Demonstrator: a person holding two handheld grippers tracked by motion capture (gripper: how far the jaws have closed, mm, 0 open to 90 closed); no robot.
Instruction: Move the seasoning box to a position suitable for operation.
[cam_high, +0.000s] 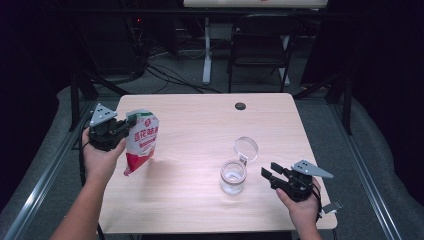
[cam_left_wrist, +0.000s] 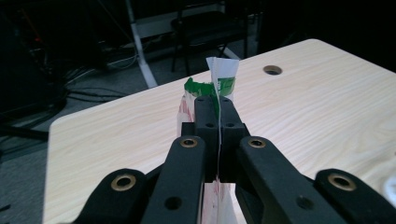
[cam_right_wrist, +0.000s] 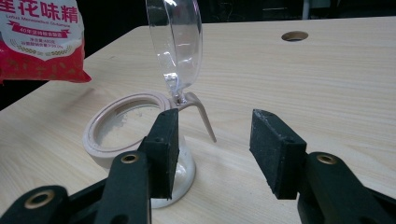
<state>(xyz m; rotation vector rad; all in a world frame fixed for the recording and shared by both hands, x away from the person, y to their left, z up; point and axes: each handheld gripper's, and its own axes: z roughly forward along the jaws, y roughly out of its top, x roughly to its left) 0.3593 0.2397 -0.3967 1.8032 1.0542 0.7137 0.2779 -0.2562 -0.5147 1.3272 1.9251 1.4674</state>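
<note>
Nearest, the right claw (cam_high: 267, 174) rests on the table (cam_high: 200, 120), jaws apart, empty, just beside the glass jar (cam_high: 233, 177) with its lid (cam_high: 245, 148) flipped up. Farther left, the left claw (cam_high: 129, 122) is clamped on the red-and-white pouch (cam_high: 142, 142), held above the table

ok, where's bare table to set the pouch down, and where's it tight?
Free: the table's wide middle between the seasoning pouch and the open-lidded glass jar, and the far strip around the cable hole. Tight: the near right corner, where the right hand-held gripper stands open beside the jar.
</note>
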